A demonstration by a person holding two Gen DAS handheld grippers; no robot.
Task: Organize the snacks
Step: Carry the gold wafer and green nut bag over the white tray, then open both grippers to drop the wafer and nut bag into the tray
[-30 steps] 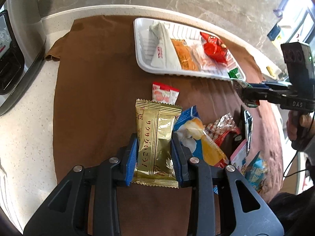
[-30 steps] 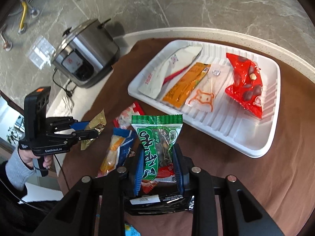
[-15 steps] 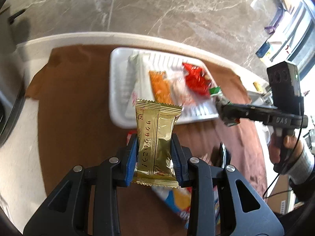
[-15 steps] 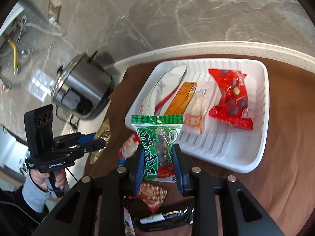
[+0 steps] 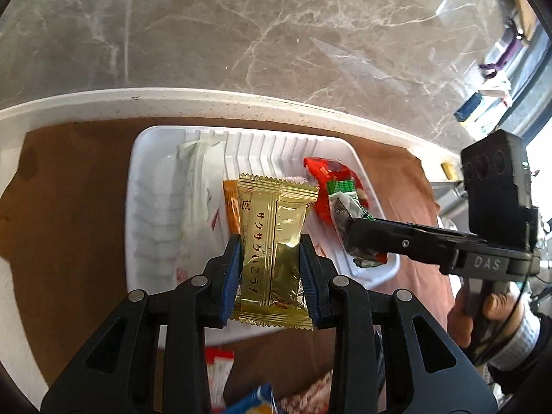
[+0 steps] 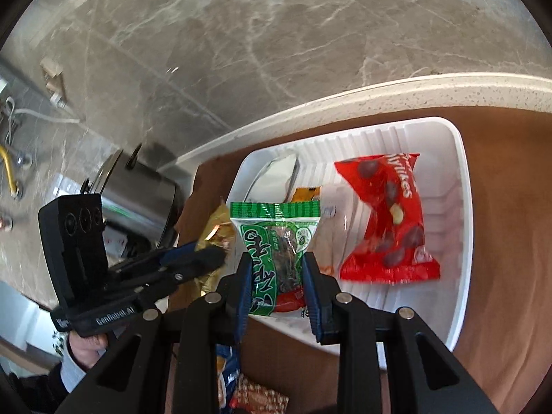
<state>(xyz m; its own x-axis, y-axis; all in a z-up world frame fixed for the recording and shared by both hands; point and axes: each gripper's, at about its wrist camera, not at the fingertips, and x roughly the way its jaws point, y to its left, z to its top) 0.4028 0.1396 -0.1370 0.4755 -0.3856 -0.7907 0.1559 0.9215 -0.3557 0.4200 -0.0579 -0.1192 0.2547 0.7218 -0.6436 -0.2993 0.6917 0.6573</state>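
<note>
Both grippers are over the white tray [image 5: 151, 207] right now, each with a snack clamped. The left gripper [image 5: 270, 269] has its 2 blue pads squeezed on the lower half of the gold wafer packet [image 5: 276, 248]; the packet stands upright between them, long axis running away from the camera toward the tray's far rim, crimped top edge leading. It hangs in the air above the tray's middle, not resting on anything.

The right gripper [image 6: 276, 276] grips the green seaweed packet [image 6: 276, 238] the same way, pads pressed on its lower sides, long axis along the fingers and the green striped seal pointing toward the tray's far wall. In the left wrist view that packet sits tilted above the tray's right side, just in front of the red candy bag [image 6: 386, 220].

Inside the tray, 4 items already lie side by side: a white and silver packet [image 5: 196, 186] on the left side, an orange packet [image 5: 231, 207] next to it, a clear pouch mostly hidden behind the held snacks, and the red candy bag lying lengthwise toward the tray's right wall. The 2 held packets hang close to each other, the gold one over the orange packet.

The tray rests on a brown cloth [image 5: 76, 207]. Near the tray's front edge, loose snacks lie on the cloth, including a red and white sachet [image 5: 217, 369]. A steel rice cooker [image 6: 138, 203] stands left of the tray.
</note>
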